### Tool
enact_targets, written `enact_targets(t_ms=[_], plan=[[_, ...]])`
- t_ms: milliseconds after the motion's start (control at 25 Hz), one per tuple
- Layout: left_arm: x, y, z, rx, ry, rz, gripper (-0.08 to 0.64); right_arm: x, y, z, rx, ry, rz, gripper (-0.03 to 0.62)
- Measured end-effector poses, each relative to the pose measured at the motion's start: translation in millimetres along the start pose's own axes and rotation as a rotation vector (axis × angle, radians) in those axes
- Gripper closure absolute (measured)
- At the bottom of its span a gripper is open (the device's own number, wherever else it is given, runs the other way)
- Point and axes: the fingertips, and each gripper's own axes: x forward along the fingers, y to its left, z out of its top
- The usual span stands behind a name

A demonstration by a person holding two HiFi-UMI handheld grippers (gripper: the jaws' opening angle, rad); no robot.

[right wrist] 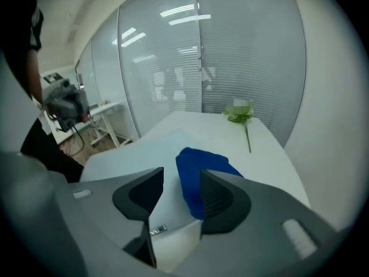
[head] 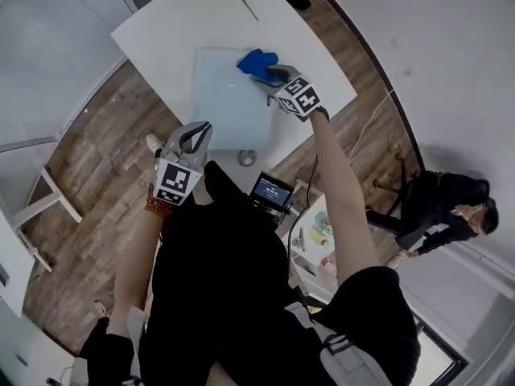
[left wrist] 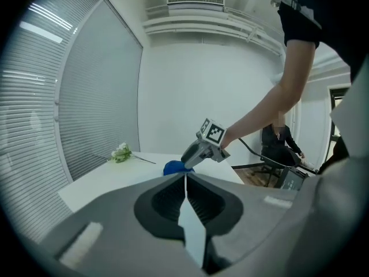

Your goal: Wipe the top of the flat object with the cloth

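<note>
The right hand-held gripper (right wrist: 180,180) is reached out over the desk (head: 169,22) with its jaws spread. The blue cloth (right wrist: 202,172) sits right at its tips, bunched up against the right-hand jaw, with a clear gap on the other side. So it's straddled rather than pinched, as far as can be made out.

The cloth is lying on the flat object (head: 225,103), a pale board, at the corner closest to that gripper's tips. The rest of the board runs off to the gripper's left and back toward the person, and it's bare.

The left hand-held gripper (left wrist: 185,178) is held well short of the desk edge, jaws pressed together with nothing in them. It's probably just parked there out of the way, since one tool is enough for a wipe.

A green sprig (right wrist: 241,115) lies on the desk beyond the cloth, straight ahead of the right gripper and well apart from the board, so it shouldn't be disturbed.

This reads as the grab step, with no wiping done yet. The jaws need to be closed on a decent fold of cloth. If only an edge gets caught, the cloth could be pulled loose mid-stroke. The board looks like it's simply laid on the desk, so it might get shoved if it's pressed too hard.
</note>
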Motion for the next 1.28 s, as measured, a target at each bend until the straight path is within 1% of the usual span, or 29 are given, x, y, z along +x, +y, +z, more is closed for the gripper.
enact_targets(t_ms=[40,80,160,240,320,400,480,520,560,640,760,880,1120,1280], plan=[[-1,2,-4,-0.007,0.008,0.008,0.56,-7,2,2,0.03,-0.033,0.028,0.367],[-2,4,-9,-0.015,0.019,0.017,0.558,-14,-2,5,0.073,-0.069,0.027,0.365],[-1,10,-21,-0.036,0.047,0.033,0.542,-24,-25,8,0.198,-0.122,-0.035,0.371],[3,13,-35,-0.054,0.084,0.033,0.469,-21,-45,4,0.338,-0.133,-0.099,0.368],[8,12,-53,-0.037,0.135,0.02,0.401,-10,-57,-5,0.452,-0.117,-0.144,0.365],[14,9,-70,-0.008,0.185,-0.002,0.349,2,-62,-10,0.533,-0.106,-0.17,0.361],[19,3,-85,0.005,0.231,-0.043,0.284,11,-67,-10,0.59,-0.113,-0.188,0.343],[22,0,-93,0.015,0.262,-0.067,0.255,14,-70,-9,0.611,-0.117,-0.199,0.332],[25,-4,-102,0.028,0.297,-0.089,0.24,17,-73,-8,0.626,-0.117,-0.21,0.318],[29,-10,-116,0.047,0.354,-0.122,0.21,23,-79,-8,0.648,-0.105,-0.233,0.269],[34,-17,-127,0.038,0.388,-0.155,0.168,30,-87,-8,0.723,-0.105,-0.228,0.268],[36,-21,-133,0.031,0.411,-0.166,0.164,38,-86,-11,0.777,-0.092,-0.202,0.281],[41,-23,-136,0.06,0.412,-0.172,0.156,39,-82,-20,0.806,-0.059,-0.147,0.285],[41,-23,-136,0.037,0.398,-0.157,0.156,39,-78,-21,0.809,-0.044,-0.127,0.291]])
